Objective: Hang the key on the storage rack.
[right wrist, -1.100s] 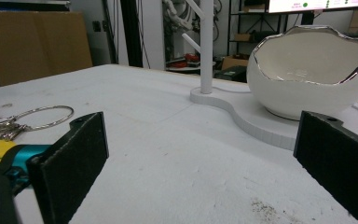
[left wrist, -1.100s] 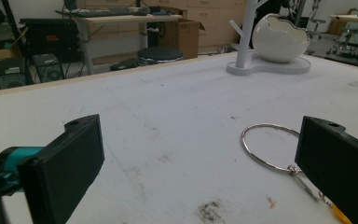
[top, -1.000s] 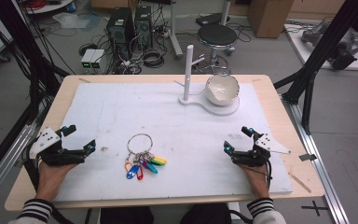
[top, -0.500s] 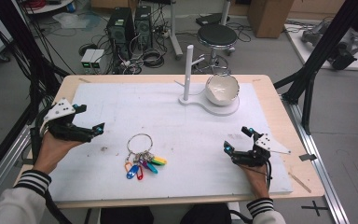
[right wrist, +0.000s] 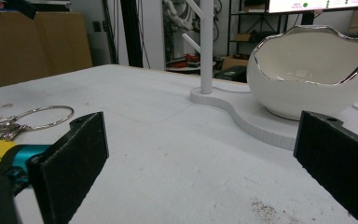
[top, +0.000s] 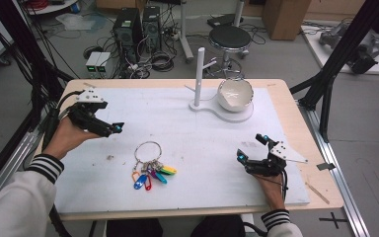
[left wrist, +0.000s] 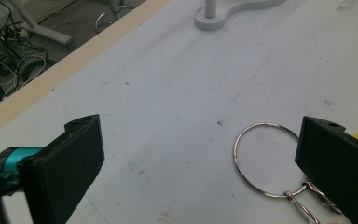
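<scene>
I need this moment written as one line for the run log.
left hand-held gripper: open, raised near key ring | right hand-held gripper: open, low over table | bowl: on white stand base

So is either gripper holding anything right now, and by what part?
Nothing is held. The left gripper and right gripper are both open, with the key ring lying untouched on the table.

Round black stool (top: 229,37) on floor beyond table's far edge; 2 black computer towers (top: 138,25) left of it, cables around.
</scene>
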Tool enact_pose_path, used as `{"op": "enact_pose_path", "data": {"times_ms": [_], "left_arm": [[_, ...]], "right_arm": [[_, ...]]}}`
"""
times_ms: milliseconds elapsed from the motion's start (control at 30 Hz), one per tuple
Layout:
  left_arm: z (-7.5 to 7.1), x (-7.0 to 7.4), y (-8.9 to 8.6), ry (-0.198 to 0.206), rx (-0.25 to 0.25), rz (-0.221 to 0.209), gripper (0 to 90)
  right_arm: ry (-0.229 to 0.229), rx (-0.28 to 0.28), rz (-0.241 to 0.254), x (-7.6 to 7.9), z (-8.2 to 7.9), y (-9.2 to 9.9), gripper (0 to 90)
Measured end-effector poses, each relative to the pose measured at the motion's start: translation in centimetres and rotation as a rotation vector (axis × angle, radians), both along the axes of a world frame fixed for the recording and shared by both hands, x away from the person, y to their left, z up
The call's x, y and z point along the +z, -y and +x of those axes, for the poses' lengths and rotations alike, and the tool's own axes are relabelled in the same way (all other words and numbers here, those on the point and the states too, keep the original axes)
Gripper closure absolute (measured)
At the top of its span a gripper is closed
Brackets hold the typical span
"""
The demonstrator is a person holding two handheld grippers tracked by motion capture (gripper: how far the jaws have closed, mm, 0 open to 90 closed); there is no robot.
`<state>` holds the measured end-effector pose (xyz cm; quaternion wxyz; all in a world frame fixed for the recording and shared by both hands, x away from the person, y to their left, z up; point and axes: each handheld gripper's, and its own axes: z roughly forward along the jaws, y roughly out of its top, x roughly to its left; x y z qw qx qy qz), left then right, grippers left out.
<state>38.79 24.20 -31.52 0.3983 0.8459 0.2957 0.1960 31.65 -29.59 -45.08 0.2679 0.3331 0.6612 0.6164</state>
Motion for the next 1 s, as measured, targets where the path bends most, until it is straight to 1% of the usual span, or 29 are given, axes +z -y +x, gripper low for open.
{"op": "enact_pose_path", "data": {"times_ms": [100, 167, 200, 233, 300, 333, 400, 467, 500, 533, 567, 633, 767, 800, 833, 900, 933, 1000], "left_arm": [[0.6, 0.3, 0.8, -0.014, -0.017, 0.034, 1.7], [1.0, 0.5, 1.4, -0.036, -0.035, 0.060, 1.7], [1.2, 0.6, 1.8, -0.044, -0.050, 0.084, 1.7], [1.4, 0.7, 2.2, -0.060, -0.065, 0.106, 1.7], [1.7, 0.8, 3.0, -0.086, -0.084, 0.137, 1.7], [1.9, 0.8, 3.4, -0.098, -0.090, 0.162, 1.7], [2.2, 0.7, 4.2, -0.110, -0.106, 0.194, 1.7], [2.5, 0.7, 4.8, -0.127, -0.122, 0.211, 1.7], [2.6, 0.6, 5.1, -0.135, -0.129, 0.208, 1.7], [2.8, 0.4, 5.3, -0.142, -0.131, 0.216, 1.7], [2.9, 0.3, 5.5, -0.147, -0.137, 0.233, 1.7], [3.2, 0.0, 6.0, -0.159, -0.145, 0.248, 1.7], [3.7, -0.7, 6.7, -0.191, -0.147, 0.280, 1.7], [3.9, -1.1, 7.1, -0.203, -0.152, 0.295, 1.7], [3.9, -1.1, 7.1, -0.203, -0.152, 0.295, 1.7], [4.2, -1.7, 7.6, -0.217, -0.154, 0.324, 1.7], [4.2, -1.7, 7.6, -0.217, -0.154, 0.324, 1.7], [4.5, -2.2, 8.0, -0.234, -0.156, 0.349, 1.7]], "right_arm": [[-0.001, -0.001, -0.001, 0.0, 0.0, 0.0, 2.6], [-0.003, -0.002, 0.000, 0.0, 0.0, 0.0, 2.6], [-0.003, -0.002, 0.000, 0.0, 0.0, 0.0, 2.6], [-0.003, -0.002, 0.000, 0.0, 0.0, 0.0, 2.6], [-0.004, -0.001, 0.002, 0.0, 0.0, 0.0, 2.6], [-0.002, -0.002, 0.001, 0.0, 0.0, 0.0, 2.6], [0.002, 0.000, -0.003, 0.0, 0.0, 0.0, 2.6], [0.004, -0.001, -0.004, 0.0, 0.0, 0.0, 2.6], [0.003, 0.002, -0.005, 0.0, 0.0, 0.0, 2.6], [0.004, -0.001, -0.004, 0.0, 0.0, 0.0, 2.6], [0.004, -0.001, -0.004, 0.0, 0.0, 0.0, 2.6], [0.004, 0.002, -0.005, 0.0, 0.0, 0.0, 2.6], [0.004, -0.001, -0.004, 0.0, 0.0, 0.0, 2.6], [0.003, 0.002, -0.003, 0.0, 0.0, 0.0, 2.6], [0.003, 0.002, -0.003, 0.0, 0.0, 0.0, 2.6], [0.003, 0.002, -0.005, 0.0, 0.0, 0.0, 2.6], [0.003, 0.002, -0.005, 0.0, 0.0, 0.0, 2.6], [0.004, 0.002, -0.006, 0.0, 0.0, 0.0, 2.6]]}}
